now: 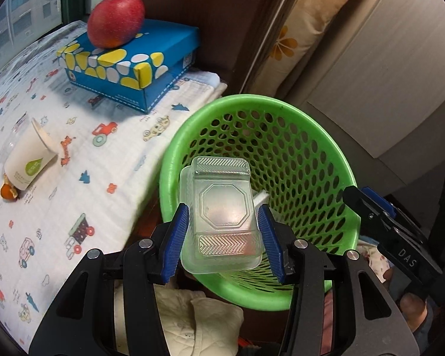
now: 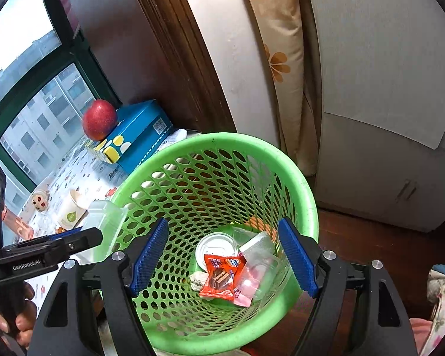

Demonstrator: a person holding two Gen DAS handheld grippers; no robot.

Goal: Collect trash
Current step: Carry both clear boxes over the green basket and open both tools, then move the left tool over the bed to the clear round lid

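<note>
Trash here means the clear plastic container (image 1: 221,216), clamped between the blue pads of the left gripper (image 1: 222,237), whose fingers (image 1: 175,243) press on its two sides and hold it over the near rim of the green basket (image 1: 192,124), probably so that it drops inside once let go. To its right, the right gripper (image 2: 222,255) hangs over the basket's mouth with its fingers (image 2: 296,255) spread and nothing between them; below them lie a red wrapper (image 2: 221,276) and a white lid (image 2: 215,247), so its load seems delivered.

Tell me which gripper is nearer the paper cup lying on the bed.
Left. The left gripper, shut on a clear plastic tray, sits at the green basket's bed-side rim, closer to the paper cup. The right gripper hangs open over the basket.
</note>
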